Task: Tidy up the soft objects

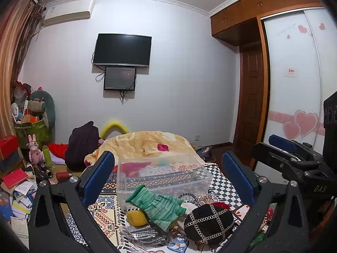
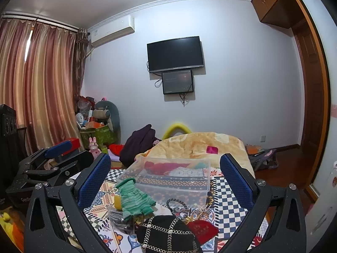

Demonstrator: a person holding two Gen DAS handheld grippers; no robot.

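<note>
A clear plastic bin (image 1: 162,175) (image 2: 168,177) stands on the patterned bed cover. In front of it lie a green knitted glove (image 1: 158,206) (image 2: 134,198), a yellow sponge (image 1: 137,218) (image 2: 117,201), a grey knitted piece (image 1: 145,235) (image 2: 120,219), a black studded pouch (image 1: 209,224) (image 2: 168,234) and a small red pouch (image 2: 202,229). My left gripper (image 1: 168,177) is open and empty above the pile; it also shows in the right wrist view (image 2: 63,149). My right gripper (image 2: 166,177) is open and empty; it also shows in the left wrist view (image 1: 282,143).
A yellow blanket (image 1: 147,143) (image 2: 200,147) is heaped behind the bin. A dark coat (image 1: 82,145), a green box of toys (image 1: 33,130) and scattered books (image 1: 16,187) lie left of the bed. A wardrobe (image 1: 294,84) and door stand to the right.
</note>
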